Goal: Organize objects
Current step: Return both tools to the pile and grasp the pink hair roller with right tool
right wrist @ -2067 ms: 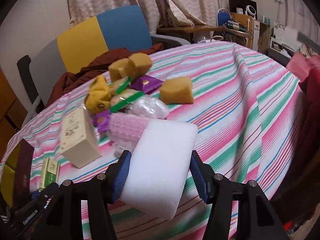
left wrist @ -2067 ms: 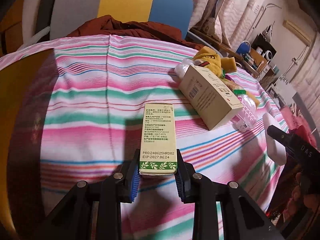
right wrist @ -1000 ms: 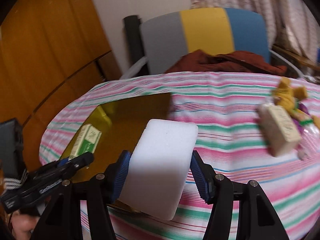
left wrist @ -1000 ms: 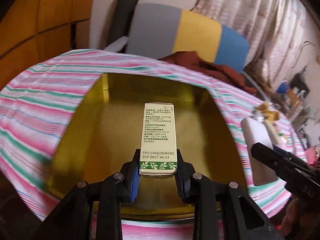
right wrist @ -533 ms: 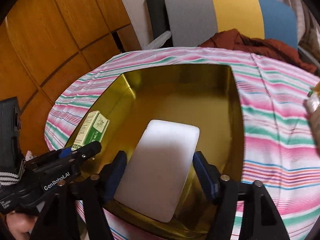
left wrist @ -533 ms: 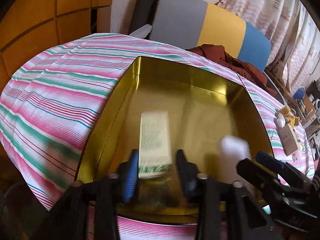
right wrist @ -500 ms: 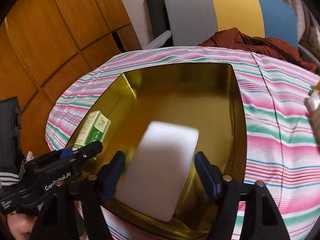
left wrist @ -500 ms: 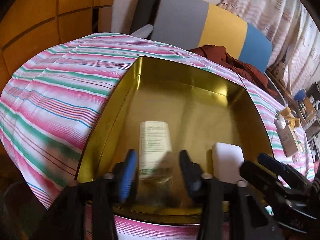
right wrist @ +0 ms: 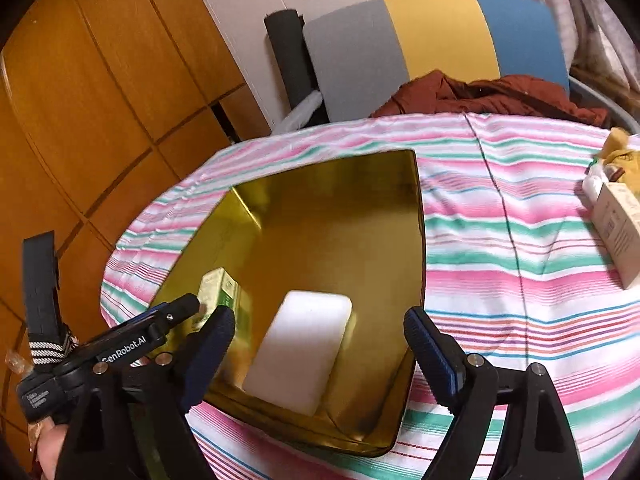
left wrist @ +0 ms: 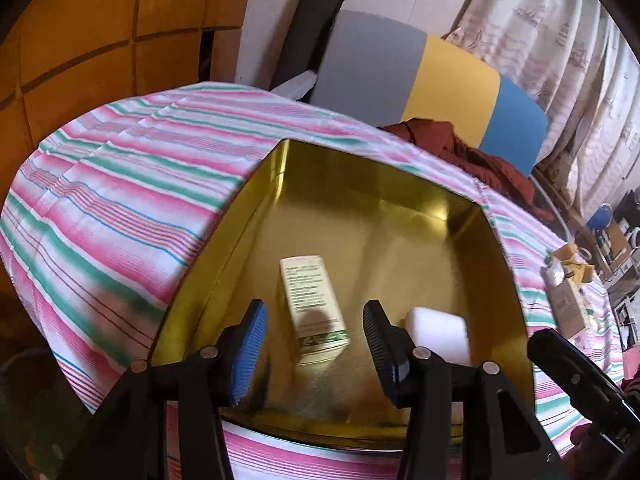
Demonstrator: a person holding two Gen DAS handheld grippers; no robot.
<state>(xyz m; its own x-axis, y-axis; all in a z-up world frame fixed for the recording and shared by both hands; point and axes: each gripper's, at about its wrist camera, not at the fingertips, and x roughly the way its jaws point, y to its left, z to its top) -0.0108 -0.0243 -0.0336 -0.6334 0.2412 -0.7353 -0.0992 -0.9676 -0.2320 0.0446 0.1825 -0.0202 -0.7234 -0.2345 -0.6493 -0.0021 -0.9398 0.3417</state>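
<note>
A gold metal tray (left wrist: 384,208) (right wrist: 320,200) sits on the striped tablecloth. A small green-and-white carton (left wrist: 312,304) lies on the tray floor, also seen at the tray's left side in the right wrist view (right wrist: 224,292). A white sponge block (right wrist: 300,348) lies beside it in the tray, showing in the left wrist view (left wrist: 438,334) too. My left gripper (left wrist: 314,344) is open and empty above the carton. My right gripper (right wrist: 316,356) is open and empty above the sponge.
A beige box (right wrist: 618,224) and a pile of yellow sponges and packets (left wrist: 568,268) lie on the cloth to the right. A grey, yellow and blue chair (right wrist: 432,44) with a red-brown garment (right wrist: 488,96) stands behind the table. Wood panelling (right wrist: 100,100) is at left.
Both grippers carried their objects from the right of the table over the tray, then opened. The carton and the white sponge dropped onto the tray floor. Both grippers have drawn back slightly.
</note>
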